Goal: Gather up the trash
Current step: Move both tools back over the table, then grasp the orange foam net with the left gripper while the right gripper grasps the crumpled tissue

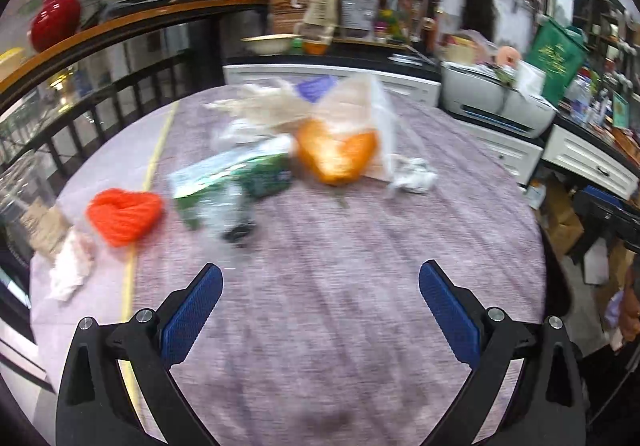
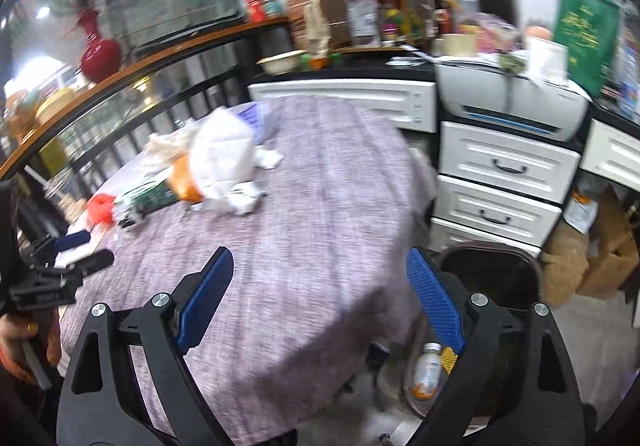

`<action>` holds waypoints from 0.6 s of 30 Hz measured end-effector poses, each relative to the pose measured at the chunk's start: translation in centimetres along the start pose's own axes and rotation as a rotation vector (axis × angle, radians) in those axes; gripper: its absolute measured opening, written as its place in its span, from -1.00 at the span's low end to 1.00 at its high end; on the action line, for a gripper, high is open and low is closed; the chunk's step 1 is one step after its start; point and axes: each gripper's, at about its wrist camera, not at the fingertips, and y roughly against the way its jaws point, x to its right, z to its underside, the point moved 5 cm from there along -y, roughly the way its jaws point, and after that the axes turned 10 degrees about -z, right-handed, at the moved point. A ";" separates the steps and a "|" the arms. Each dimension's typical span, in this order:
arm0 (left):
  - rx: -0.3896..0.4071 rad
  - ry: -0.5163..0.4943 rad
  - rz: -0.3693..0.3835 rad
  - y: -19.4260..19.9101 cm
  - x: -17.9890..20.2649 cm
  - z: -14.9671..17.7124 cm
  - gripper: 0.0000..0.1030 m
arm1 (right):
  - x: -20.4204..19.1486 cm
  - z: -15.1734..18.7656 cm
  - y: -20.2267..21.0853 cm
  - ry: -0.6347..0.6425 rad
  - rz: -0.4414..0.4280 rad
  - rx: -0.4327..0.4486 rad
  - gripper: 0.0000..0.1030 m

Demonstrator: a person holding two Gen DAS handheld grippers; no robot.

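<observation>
both grippers hang wide and empty over the bare near side of the table (image 1: 360, 306), the trash pile (image 1: 304, 149) well ahead, straight out from the left gripper (image 1: 320, 306) but up-left of the right gripper (image 2: 320, 294), so the left looks nearer.

On the table (image 1: 360, 266): one red yarn heart (image 1: 125, 214), one orange yarn heart (image 1: 338, 153), one green wrapper (image 1: 236, 177), two crumpled white tissues (image 1: 414, 175), and one clear plastic bag (image 1: 360, 101).
</observation>
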 end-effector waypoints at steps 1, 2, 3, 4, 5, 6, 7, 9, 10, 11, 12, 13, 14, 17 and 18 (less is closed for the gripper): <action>-0.004 0.015 -0.022 -0.3 -1.4 0.0 0.89 | -0.6 -0.1 -0.5 0.011 -0.009 -0.007 0.69; -0.007 0.028 -0.038 -0.5 -2.6 0.0 0.89 | -1.2 -0.3 -1.1 0.021 -0.018 -0.014 0.69; -0.011 0.040 -0.053 -0.7 -3.6 0.1 0.89 | -1.8 -0.4 -1.8 0.034 -0.029 -0.025 0.69; -0.014 0.050 -0.071 -1.0 -4.8 0.1 0.89 | -2.4 -0.5 -2.6 0.046 -0.040 -0.040 0.69; -0.017 0.058 -0.086 -1.3 -5.9 0.1 0.89 | -2.8 -0.6 -3.1 0.054 -0.049 -0.053 0.69; -0.022 0.064 -0.097 -1.6 -6.8 0.2 0.89 | -3.3 -0.8 -4.1 0.060 -0.060 -0.072 0.69; -0.028 0.071 -0.107 -2.0 -7.8 0.2 0.89 | -3.6 -1.0 -5.0 0.063 -0.071 -0.088 0.69; -0.037 0.078 -0.127 -2.5 -9.3 0.4 0.89 | -4.2 -1.3 -6.5 0.072 -0.089 -0.114 0.69; -0.043 0.076 -0.143 -3.0 -10.1 0.3 0.89 | -4.5 -1.5 -7.4 0.082 -0.096 -0.129 0.69; -0.046 0.073 -0.149 -3.1 -10.6 0.7 0.89 | -4.7 -1.5 -8.0 0.090 -0.099 -0.138 0.69; -0.051 0.069 -0.153 -3.3 -11.0 0.8 0.89 | -4.9 -1.7 -9.0 0.104 -0.103 -0.154 0.69; -0.058 0.068 -0.160 -3.7 -11.6 0.7 0.89 | -5.1 -1.9 -9.8 0.110 -0.104 -0.166 0.69; -0.062 0.068 -0.164 -3.9 -12.0 0.7 0.89 | -5.1 -2.0 -10.6 0.108 -0.100 -0.180 0.69; -0.069 0.061 -0.163 -4.5 -12.8 0.5 0.89 | -5.5 -2.6 -13.0 0.130 -0.114 -0.223 0.69; -0.067 0.059 -0.164 -4.6 -13.0 0.4 0.89 | -5.7 -2.7 -13.9 0.150 -0.115 -0.244 0.69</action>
